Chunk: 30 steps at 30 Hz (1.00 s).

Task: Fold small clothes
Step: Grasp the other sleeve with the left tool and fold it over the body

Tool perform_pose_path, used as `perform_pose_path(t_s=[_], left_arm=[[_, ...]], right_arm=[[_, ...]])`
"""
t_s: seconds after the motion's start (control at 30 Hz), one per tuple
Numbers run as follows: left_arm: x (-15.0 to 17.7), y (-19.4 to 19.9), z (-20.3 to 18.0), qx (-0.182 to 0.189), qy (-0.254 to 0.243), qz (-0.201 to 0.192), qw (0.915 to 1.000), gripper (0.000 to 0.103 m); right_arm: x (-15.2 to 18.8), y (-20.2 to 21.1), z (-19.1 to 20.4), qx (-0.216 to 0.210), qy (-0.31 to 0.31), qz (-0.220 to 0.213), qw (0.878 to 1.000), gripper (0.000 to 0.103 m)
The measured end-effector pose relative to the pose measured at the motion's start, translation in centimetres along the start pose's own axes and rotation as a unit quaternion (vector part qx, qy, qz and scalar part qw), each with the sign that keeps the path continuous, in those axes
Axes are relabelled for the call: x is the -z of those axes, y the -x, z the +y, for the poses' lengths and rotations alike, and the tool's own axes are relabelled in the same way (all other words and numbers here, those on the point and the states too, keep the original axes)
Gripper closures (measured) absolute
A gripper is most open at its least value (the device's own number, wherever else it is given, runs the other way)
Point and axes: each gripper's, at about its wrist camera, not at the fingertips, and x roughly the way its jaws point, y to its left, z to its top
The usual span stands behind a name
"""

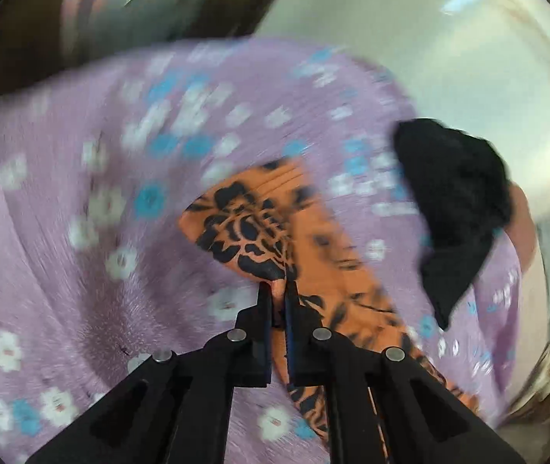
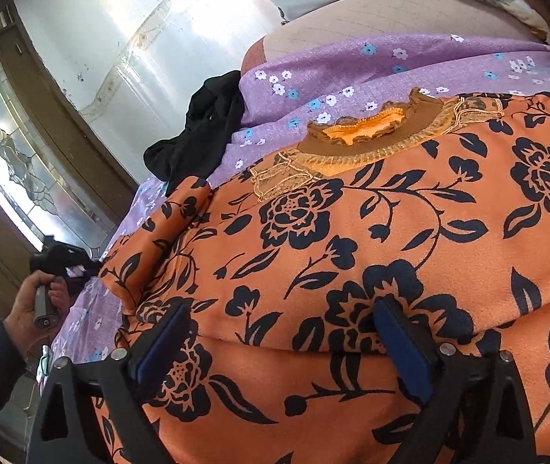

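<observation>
Left gripper (image 1: 278, 290): jaws closed, pinching a fold of orange cloth (image 1: 244, 228), pointing steeply down. Right gripper (image 2: 286, 332): jaws wide apart, pads clear of the fabric beneath. Left hand (image 2: 37, 301), dark-sleeved, grips its handle at the right view's lower left.

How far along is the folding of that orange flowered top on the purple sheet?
Early. Done: the orange top lies spread on the purple sheet, collar away from the camera. In hand: the left gripper is shut on the sleeve; the right gripper is open over the hem. Left: the body folds, and the black garment is untouched.
</observation>
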Motion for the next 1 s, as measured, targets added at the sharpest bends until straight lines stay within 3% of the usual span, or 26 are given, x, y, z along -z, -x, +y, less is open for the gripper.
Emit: perform_pose_path(t_s=[0.07,0.13,0.17,0.27,0.3,0.37,0.47,0.5,0.53,0.57,0.6,0.63,0.7,0.77,0.83,1.0], left_arm=[[0.8,4.1,-4.5,0.019,-0.074,-0.048,0.9959,0.098],[2.4,8.7,-9.4,0.054,-0.144,-0.09,0.9841,0.098],[3.7,11.2,-11.9,0.077,-0.18,-0.108,0.9747,0.098],[8.9,18.0,-20.2,0.154,-0.287,-0.141,0.9348,0.098],[11.4,20.0,-23.2,0.182,-0.322,-0.141,0.9184,0.098],[15.6,21.9,-27.4,0.223,-0.364,-0.125,0.8955,0.098],[22.6,21.1,-32.4,0.258,-0.421,-0.065,0.867,0.094],[24.8,20.0,-33.5,0.258,-0.441,-0.042,0.8586,0.086],[27.2,18.6,-34.4,0.249,-0.466,-0.014,0.8487,0.06],[29.3,16.9,-34.9,0.236,-0.489,0.016,0.8397,0.043],[31.3,14.4,-34.9,0.211,-0.509,0.05,0.8328,0.019],[32.7,13.1,-34.5,0.19,-0.517,0.065,0.8319,0.019],[33.9,9.9,-31.6,0.128,-0.516,0.092,0.8422,0.019],[33.2,9.6,-28.6,0.125,-0.49,0.095,0.8572,0.019],[31.6,10.6,-25.7,0.135,-0.457,0.075,0.8761,0.019],[26.2,10.7,-18.7,0.071,-0.384,-0.003,0.9207,0.019]], right_arm=[[0.0,0.1,-0.1,-0.001,-0.002,0.0,1.0,0.005],[-0.1,0.1,-0.2,-0.004,-0.005,0.001,1.0,0.005],[-0.1,0.2,-0.3,-0.007,-0.008,0.001,1.0,0.005],[-0.4,0.3,-0.5,-0.013,-0.016,0.003,1.0,0.006],[-0.6,0.5,-0.6,-0.016,-0.023,0.005,1.0,0.006],[-1.2,1.0,-0.7,-0.015,-0.04,0.015,0.999,0.006],[-1.7,4.2,-1.7,-0.035,-0.102,0.012,0.994,0.006],[-1.6,5.7,-2.3,-0.035,-0.117,0.002,0.993,0.006],[-1.4,7.4,-3.1,-0.029,-0.13,-0.007,0.991,0.006],[-0.9,9.3,-4.2,-0.022,-0.149,-0.016,0.988,0.006],[-0.3,10.8,-5.2,-0.012,-0.165,-0.02,0.986,0.006],[0.3,12.3,-6.3,-0.003,-0.178,-0.019,0.984,0.006],[1.7,15.6,-8.6,0.018,-0.204,-0.024,0.978,0.006],[2.2,17.8,-10.2,0.03,-0.221,-0.031,0.974,0.006],[1.6,19.3,-11.6,0.034,-0.233,-0.043,0.971,0.005],[-3.6,17.6,-13.3,-0.02,-0.264,-0.045,0.963,0.005]])
